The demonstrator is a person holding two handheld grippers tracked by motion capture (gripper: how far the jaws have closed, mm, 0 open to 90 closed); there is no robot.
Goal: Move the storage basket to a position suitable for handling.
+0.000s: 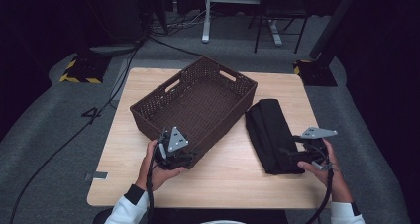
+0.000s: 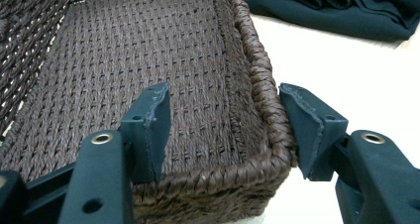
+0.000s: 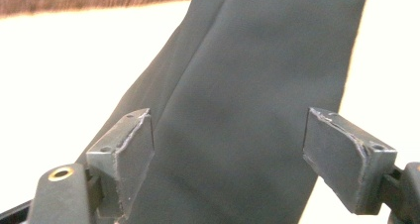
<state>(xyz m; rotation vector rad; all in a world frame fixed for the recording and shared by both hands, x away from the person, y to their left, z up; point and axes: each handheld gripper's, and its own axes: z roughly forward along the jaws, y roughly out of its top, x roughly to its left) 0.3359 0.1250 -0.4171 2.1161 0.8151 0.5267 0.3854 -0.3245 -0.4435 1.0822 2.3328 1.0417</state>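
Straddling the basket (image 2: 148, 60) near corner, left gripper (image 2: 225, 130) jaws released, one inside, one outside the rim. Right gripper (image 3: 228, 149) hangs unclenched over the folded black cloth (image 1: 271, 135) beside the basket. Risk: a shallow pinch unfolds the stack.

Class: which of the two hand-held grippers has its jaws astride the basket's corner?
The left hand-held gripper: its jaws straddle the woven basket corner; the right hand-held gripper faces folded black cloth.

Left claw (image 2: 225, 130) straddles the brown woven basket's (image 2: 148, 60) corner, jaws apart.
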